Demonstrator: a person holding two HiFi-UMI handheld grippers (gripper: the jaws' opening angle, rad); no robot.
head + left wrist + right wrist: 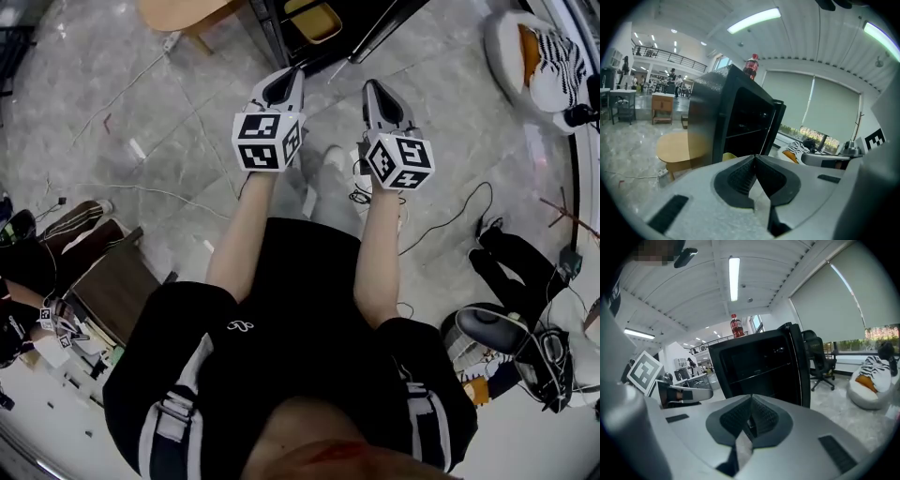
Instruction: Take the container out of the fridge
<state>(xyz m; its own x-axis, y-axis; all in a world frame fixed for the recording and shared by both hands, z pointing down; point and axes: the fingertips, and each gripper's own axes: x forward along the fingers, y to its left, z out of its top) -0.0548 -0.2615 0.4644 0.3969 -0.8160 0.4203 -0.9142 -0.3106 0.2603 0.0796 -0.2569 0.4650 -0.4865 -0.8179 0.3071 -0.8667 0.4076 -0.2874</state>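
Approach step, nothing grasped yet. I'm holding both grippers out ahead of the body, pointing at the open fridge point(274, 30). Left gripper point(289, 77): jaws pressed together, empty. Right gripper point(371, 88): the same. A yellow shape point(314, 19) is showing low inside the fridge, well apart from both tips; I'm taking it for the container. Next move, as I'm judging it: stepping closer, lowering, and spreading one gripper's jaws before reaching in.

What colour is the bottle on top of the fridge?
The bottle is red, clearest in the left gripper view.
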